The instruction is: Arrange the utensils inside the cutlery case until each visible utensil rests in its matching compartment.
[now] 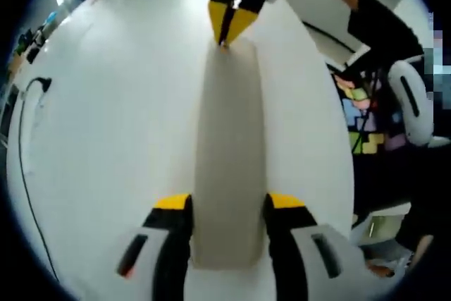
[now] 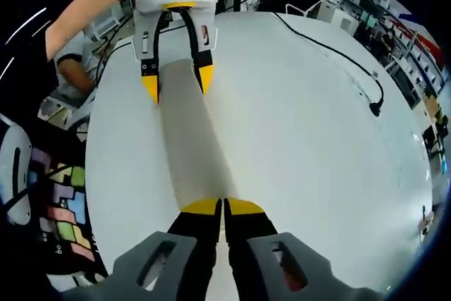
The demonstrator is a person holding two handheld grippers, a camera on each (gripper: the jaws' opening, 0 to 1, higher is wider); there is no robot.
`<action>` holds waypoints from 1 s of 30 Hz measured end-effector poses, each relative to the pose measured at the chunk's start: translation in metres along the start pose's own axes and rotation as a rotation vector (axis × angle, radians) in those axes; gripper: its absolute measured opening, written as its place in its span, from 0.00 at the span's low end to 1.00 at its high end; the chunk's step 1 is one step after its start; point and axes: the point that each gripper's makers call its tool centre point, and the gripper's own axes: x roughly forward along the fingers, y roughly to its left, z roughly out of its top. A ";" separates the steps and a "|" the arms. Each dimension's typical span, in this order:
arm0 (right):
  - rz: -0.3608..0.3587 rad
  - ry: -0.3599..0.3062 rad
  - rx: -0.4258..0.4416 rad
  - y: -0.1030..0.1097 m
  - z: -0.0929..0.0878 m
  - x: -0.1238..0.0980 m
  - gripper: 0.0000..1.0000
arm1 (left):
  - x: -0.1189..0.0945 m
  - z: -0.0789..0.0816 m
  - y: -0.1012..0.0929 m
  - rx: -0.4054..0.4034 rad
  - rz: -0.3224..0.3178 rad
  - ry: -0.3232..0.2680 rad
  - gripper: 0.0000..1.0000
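We see cutlery case flat on white table, long axis running straight between our two claws. Left gripper straddles near end, jaws clamped on its sides. Right gripper pinched tight at opposite end.

No text, label, brand, number or sign can be read in either view.

Beige cutlery case, white table, yellow-tipped black jaws
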 end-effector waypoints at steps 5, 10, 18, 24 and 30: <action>-0.022 0.062 -0.101 0.004 -0.001 0.002 0.01 | -0.001 0.000 0.000 -0.001 0.000 -0.010 0.43; -0.024 0.075 -0.102 0.004 -0.002 0.003 0.01 | -0.002 0.000 0.000 -0.002 -0.010 -0.047 0.43; 0.019 0.174 -0.113 0.005 -0.004 0.003 0.01 | 0.000 0.000 -0.002 0.009 0.009 -0.035 0.43; 0.048 0.139 -0.146 0.004 -0.003 0.003 0.00 | -0.002 0.000 -0.004 -0.002 0.017 -0.038 0.44; 0.057 0.130 -0.125 0.005 -0.003 0.003 0.00 | -0.023 -0.004 -0.006 0.036 0.060 -0.037 0.39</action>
